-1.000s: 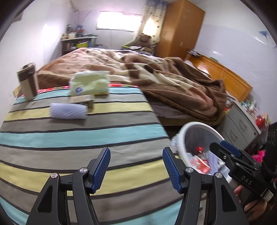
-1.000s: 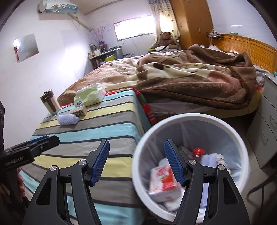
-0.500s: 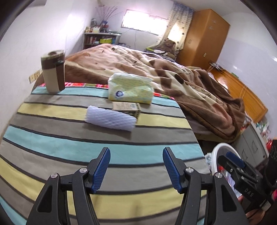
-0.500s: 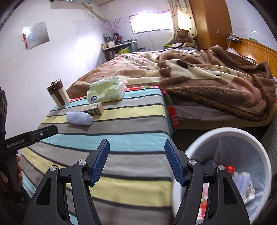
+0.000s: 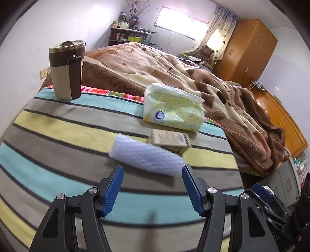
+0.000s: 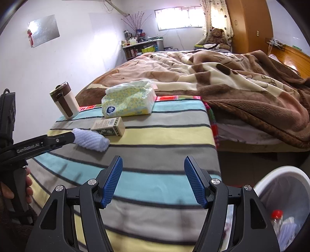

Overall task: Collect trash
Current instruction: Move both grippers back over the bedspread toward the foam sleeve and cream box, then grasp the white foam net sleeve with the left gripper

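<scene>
Left gripper (image 5: 153, 187) open and empty over striped cloth (image 5: 58, 131), white foam net (image 5: 147, 158) at 12 o'clock (very near), right gripper (image 6: 153, 181) open, empty, trash bin (image 6: 279, 174) at 4 o'clock.

A brown-and-beige travel mug (image 5: 66, 70) stands upright at the far corner of a table draped in a striped cloth (image 5: 58, 131), beside a soft yellow pack of tissues (image 5: 172, 108). Behind the table, a rumpled brown and cream blanket (image 6: 232, 85) covers a bed with a wooden headboard (image 5: 281, 124). A teddy bear (image 6: 216, 34) sits at the far end near an orange wooden wardrobe (image 5: 246, 52) and a patterned curtain (image 5: 222, 25) lit by a bright window (image 6: 178, 17). A cluttered shelf (image 6: 141, 46) with bare branches in a vase (image 6: 136, 21) lines the white wall, where a shiny sheet (image 6: 43, 27) hangs.
</scene>
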Available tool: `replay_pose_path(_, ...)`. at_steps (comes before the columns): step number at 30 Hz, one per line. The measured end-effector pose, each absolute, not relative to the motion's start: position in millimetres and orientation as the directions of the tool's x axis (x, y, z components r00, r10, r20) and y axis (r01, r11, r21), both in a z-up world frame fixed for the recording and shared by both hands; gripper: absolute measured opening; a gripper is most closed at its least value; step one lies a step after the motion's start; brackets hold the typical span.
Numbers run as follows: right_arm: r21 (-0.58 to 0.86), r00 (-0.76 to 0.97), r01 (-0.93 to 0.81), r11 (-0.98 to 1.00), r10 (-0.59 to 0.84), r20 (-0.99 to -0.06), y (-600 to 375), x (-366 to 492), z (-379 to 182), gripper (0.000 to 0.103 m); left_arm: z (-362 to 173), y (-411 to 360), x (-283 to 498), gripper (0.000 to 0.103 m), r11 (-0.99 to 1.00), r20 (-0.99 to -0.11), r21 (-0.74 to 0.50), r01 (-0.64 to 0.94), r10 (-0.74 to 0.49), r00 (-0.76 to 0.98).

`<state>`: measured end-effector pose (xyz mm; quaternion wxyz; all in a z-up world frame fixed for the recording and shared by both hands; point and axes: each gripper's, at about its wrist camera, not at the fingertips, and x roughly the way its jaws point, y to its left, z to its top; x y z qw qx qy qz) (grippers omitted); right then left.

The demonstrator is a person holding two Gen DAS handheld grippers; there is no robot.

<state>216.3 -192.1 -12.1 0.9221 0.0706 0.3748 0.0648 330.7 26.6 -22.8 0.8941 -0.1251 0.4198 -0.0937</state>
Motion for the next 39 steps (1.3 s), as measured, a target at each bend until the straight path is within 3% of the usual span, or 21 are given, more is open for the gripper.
replay_pose_path(13, 0.182, 0.685, -0.118, 0.976, 0.213, -0.696, -171.3, 269.8, -19.2, 0.068, -53.3, 60.3, 383.2, 0.063, 0.937, -0.759, -0.344, -0.068, -0.235, 0.607)
replay_pose_path(25, 0.228, 0.675, -0.104, 0.968, 0.237, -0.699, -164.4, 297.3, -23.9, 0.068, -69.8, 60.8, 399.2, 0.062, 0.942, -0.786, -0.335, -0.027, -0.263, 0.560)
replay_pose_path(33, 0.217, 0.667, -0.144, 0.966, 0.256, -0.699, -150.6, 309.8, -25.3, 0.068, -64.9, 60.9, 386.7, 0.031, 0.937, -0.769, -0.348, 0.040, -0.309, 0.559)
replay_pose_path(39, 0.201, 0.656, -0.196, 0.960, 0.281, -0.701, -137.7, 316.8, -26.7, 0.068, -61.3, 67.9, 370.3, 0.027, 0.947, -0.772, -0.319, 0.048, -0.289, 0.567)
